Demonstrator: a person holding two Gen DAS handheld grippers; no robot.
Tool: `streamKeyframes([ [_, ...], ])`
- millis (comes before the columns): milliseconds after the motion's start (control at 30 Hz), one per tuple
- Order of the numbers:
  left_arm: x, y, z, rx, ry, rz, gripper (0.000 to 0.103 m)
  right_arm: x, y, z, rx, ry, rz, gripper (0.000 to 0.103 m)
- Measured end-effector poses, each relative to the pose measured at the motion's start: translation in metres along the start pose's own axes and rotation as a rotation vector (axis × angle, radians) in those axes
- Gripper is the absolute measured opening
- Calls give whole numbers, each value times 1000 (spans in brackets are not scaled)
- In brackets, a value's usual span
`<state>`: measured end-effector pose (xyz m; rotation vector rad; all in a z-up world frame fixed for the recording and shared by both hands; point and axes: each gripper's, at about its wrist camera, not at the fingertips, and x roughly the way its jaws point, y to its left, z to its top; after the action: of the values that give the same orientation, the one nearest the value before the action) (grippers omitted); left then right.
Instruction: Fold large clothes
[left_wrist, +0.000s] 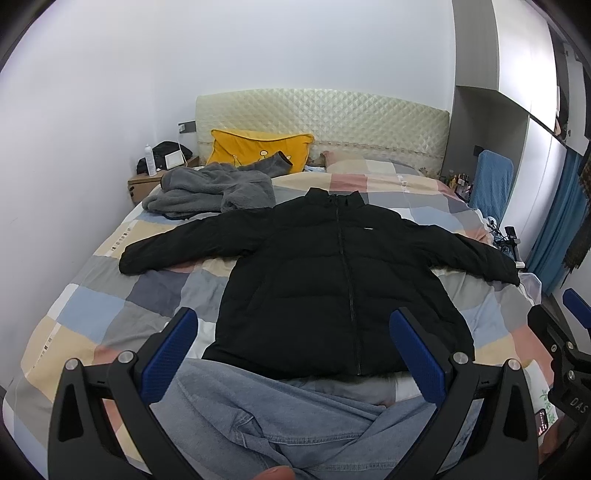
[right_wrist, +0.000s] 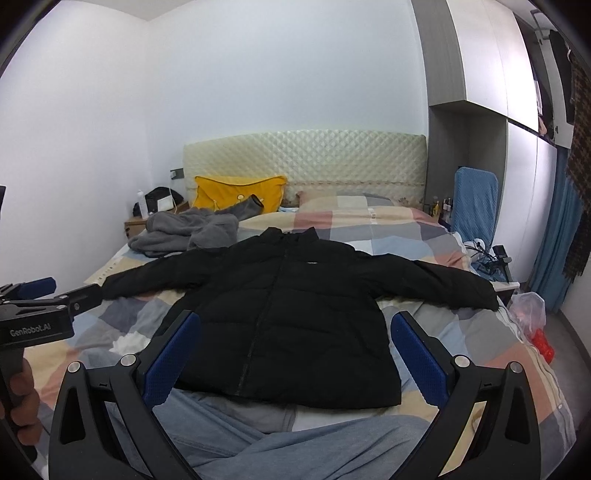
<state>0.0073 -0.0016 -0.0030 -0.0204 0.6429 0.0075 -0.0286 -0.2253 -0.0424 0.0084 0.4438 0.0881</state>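
1. While both claws hang above the foot of the bed (left_wrist: 88, 295), a black puffer jacket (left_wrist: 332, 280) lies flat on the patchwork quilt, front up, zipper shut, collar toward the headboard (left_wrist: 325, 118).
2. Jacket sleeves are spread out to both sides; one cuff ends near the bed's wall side, the other reaches the opposite bed edge.
3. Left claw (left_wrist: 295, 354): blue pads spread wide, nothing between them, not touching the jacket; it sits over the hem area.
4. Right claw (right_wrist: 295, 354): blue pads spread wide too, holding nothing, above the jacket hem.
5. Light blue jeans (left_wrist: 280, 417) lie bunched at the near edge, just below the jacket hem, under both claws.
6. Grey fleece garment (left_wrist: 210, 192) is piled near the upper part of the bed, just beside the jacket's shoulder and sleeve on the wall side.
7. Yellow pillow (left_wrist: 258, 147) leans against the headboard, behind the fleece.
8. Nightstand (left_wrist: 142, 184) by the wall holds a white bottle and dark items; details too small to tell.
9. Blue towel-covered chair (right_wrist: 474, 203) stands on the wardrobe side of the bed.
10. From the right wrist view, the left claw body shows at the frame edge, gripped by a hand (right_wrist: 20, 402).
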Motion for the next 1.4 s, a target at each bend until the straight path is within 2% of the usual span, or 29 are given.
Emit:
streamKeyframes([
  [1400, 31, -16, 6, 29, 44, -17, 103, 26, -5, 6, 12, 31, 13, 103],
])
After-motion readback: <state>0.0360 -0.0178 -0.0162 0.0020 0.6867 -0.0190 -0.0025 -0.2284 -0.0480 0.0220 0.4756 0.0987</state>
